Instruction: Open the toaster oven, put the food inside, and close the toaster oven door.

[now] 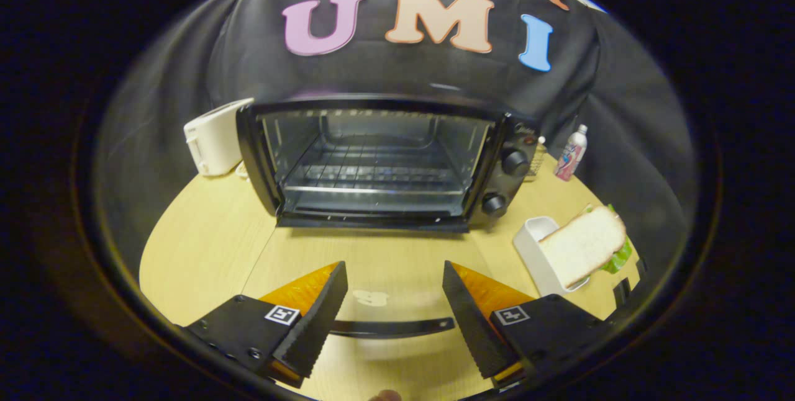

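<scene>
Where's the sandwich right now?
The sandwich leans in a white dish on the table, right of the open toaster oven, beyond the open gripper.

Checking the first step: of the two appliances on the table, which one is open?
The black toaster oven just beyond the open, empty gripper: its glass door is folded down flat, rack exposed. The white toaster beside it has no door.

Claw (pixel 394 292) level, fingers (pixel 317 320) spread wide apart, nothing between them.
</scene>
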